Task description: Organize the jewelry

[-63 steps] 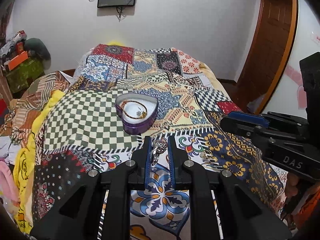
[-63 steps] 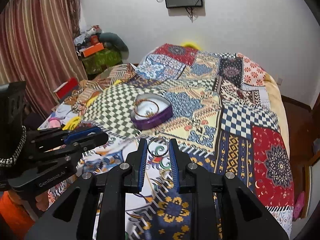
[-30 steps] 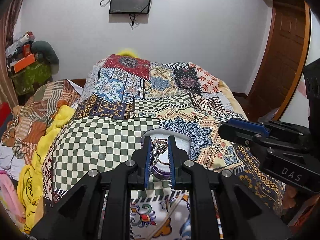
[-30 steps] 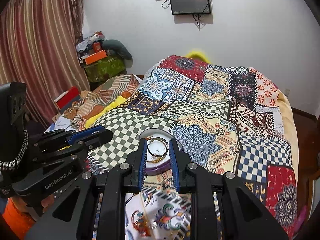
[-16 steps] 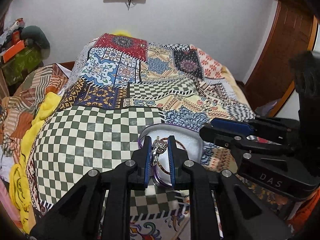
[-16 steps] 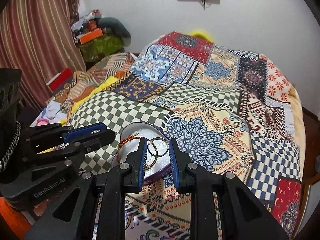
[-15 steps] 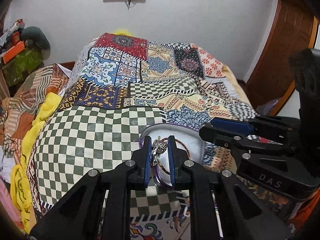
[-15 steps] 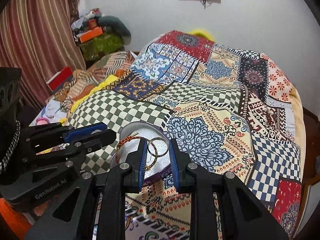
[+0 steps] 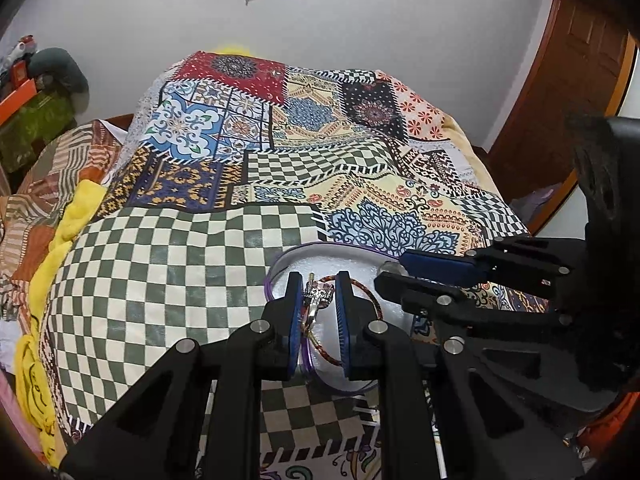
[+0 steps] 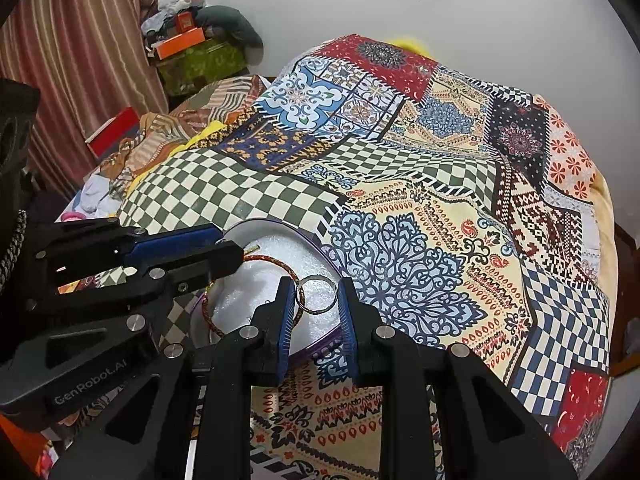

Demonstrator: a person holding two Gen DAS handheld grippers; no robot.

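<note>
A purple heart-shaped box with a white lining (image 9: pixel 332 262) (image 10: pixel 276 246) lies on the patchwork bedspread. A red-and-gold braided bangle (image 9: pixel 370 300) (image 10: pixel 280 264) lies inside it. My left gripper (image 9: pixel 318 300) is shut on a silver ornate ring (image 9: pixel 316 298) and holds it over the box. My right gripper (image 10: pixel 316 294) is shut on a plain silver hoop (image 10: pixel 317 294), also over the box. Each gripper shows in the other's view, the right one (image 9: pixel 394 276) close beside the left, the left one (image 10: pixel 224 248) at the box's left rim.
The bedspread (image 10: pixel 420 208) covers the bed and falls off at the right. A yellow cloth (image 9: pixel 68 220) and striped fabric lie at the left. Clutter and a curtain (image 10: pixel 76 60) stand at the left; a wooden door (image 9: pixel 568 80) at the right.
Both grippers have moved forward and down from the near bed area to over the box, keeping hold of the ring and the hoop. They now sit closer together.
</note>
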